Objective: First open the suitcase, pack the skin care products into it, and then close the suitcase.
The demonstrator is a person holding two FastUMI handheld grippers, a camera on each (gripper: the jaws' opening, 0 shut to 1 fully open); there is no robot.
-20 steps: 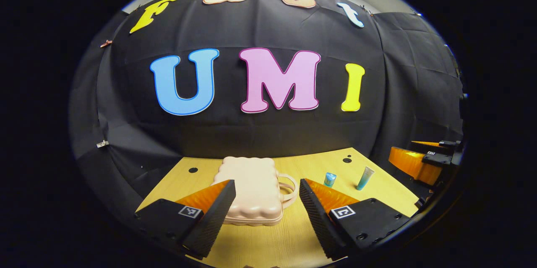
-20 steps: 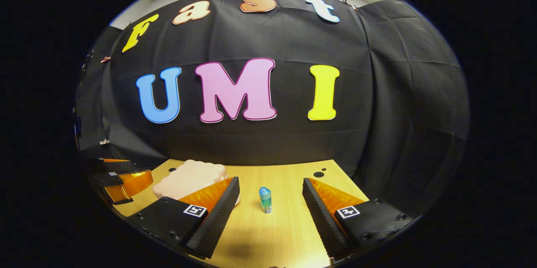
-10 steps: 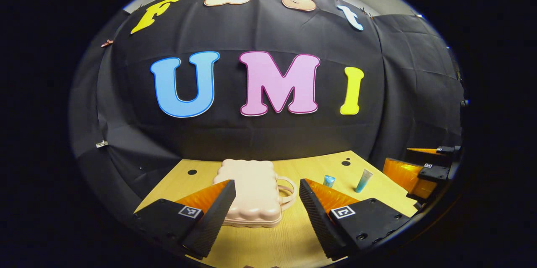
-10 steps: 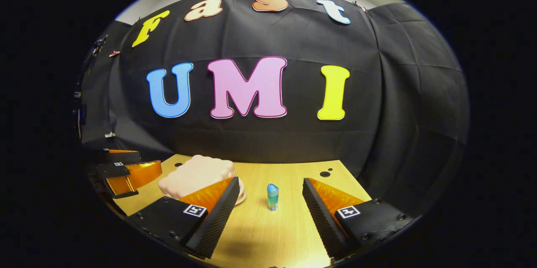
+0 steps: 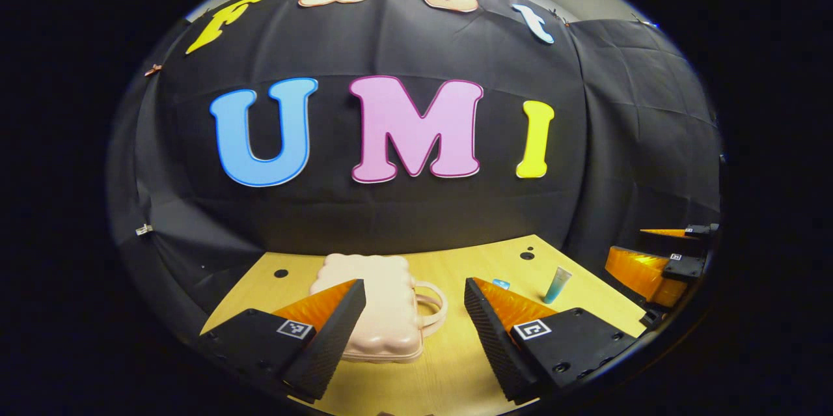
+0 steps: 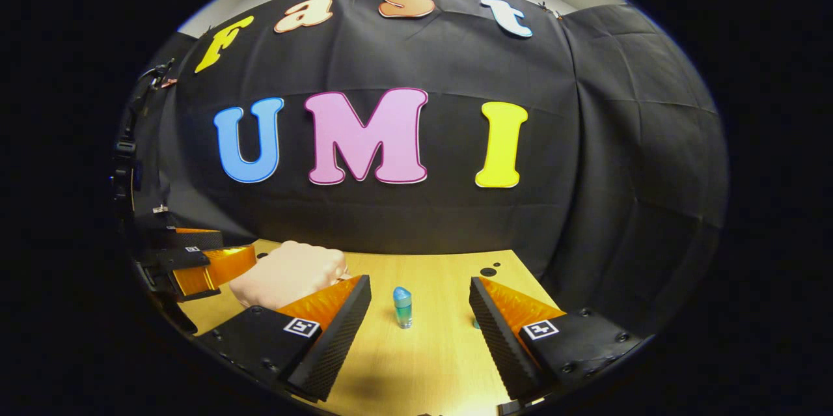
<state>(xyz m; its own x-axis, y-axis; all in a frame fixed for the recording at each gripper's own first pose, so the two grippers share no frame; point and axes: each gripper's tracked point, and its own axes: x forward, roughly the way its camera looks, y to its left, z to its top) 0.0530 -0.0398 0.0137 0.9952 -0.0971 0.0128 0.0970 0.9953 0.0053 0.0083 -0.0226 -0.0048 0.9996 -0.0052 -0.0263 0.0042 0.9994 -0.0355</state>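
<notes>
Ahead of left gripper (image 5: 414,312), spread wide and empty: closed suitcase (image 5: 377,312) flat on table (image 5: 455,364). Looks rigid, light, smooth; take its handle (image 5: 431,305). Right of suitcase, small tube (image 5: 557,284); right gripper (image 6: 420,318) likewise gaping, empty.

The table (image 5: 449,364) is pale wood with a fine straight grain and a matt, smooth top, pierced by a few dark round holes near its far edge. The suitcase (image 5: 384,312) looks like moulded plastic, smooth with a soft satin sheen and a scalloped rim. The tube (image 5: 557,284) appears to be translucent plastic, slightly glossy. The small bottle (image 6: 403,307) is clear glossy plastic with a smooth cap. The booth wall (image 6: 618,142) is black matt cloth, creased in folds.
</notes>
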